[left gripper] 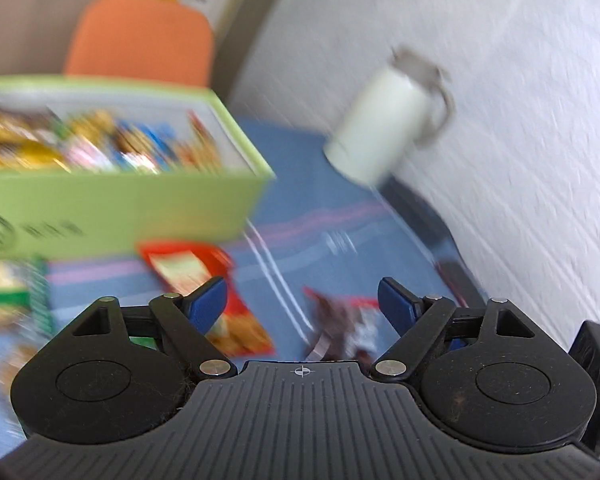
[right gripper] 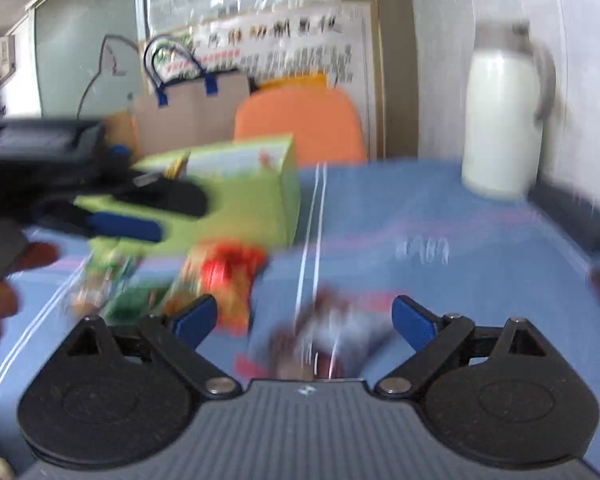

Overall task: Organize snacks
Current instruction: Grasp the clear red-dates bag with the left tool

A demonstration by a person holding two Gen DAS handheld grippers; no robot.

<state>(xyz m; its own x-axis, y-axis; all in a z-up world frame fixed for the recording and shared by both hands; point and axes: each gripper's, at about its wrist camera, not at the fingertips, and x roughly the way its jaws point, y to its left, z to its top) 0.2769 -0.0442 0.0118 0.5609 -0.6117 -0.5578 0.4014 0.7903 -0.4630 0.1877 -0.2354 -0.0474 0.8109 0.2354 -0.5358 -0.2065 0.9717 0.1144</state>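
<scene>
Both views are motion-blurred. A dark brown snack packet (left gripper: 340,320) lies flat on the blue-covered desk (left gripper: 320,208), just ahead of the left hand-held gripper (left gripper: 302,304), whose jaws stand wide and empty; the right hand-held gripper (right gripper: 304,316) is likewise wide and holds nothing. A red packet (left gripper: 204,280) lies beside it, near the green box (left gripper: 120,208) already holding snacks. The packet is probably light, soft and crinkly with a slippery film; a pinch across a flat sealed edge seems safest, sparing crushable contents.

Nothing reads clearly: blurred characters on the poster (right gripper: 284,40) at twelve o'clock, smeared print on the green box (left gripper: 112,216).
</scene>
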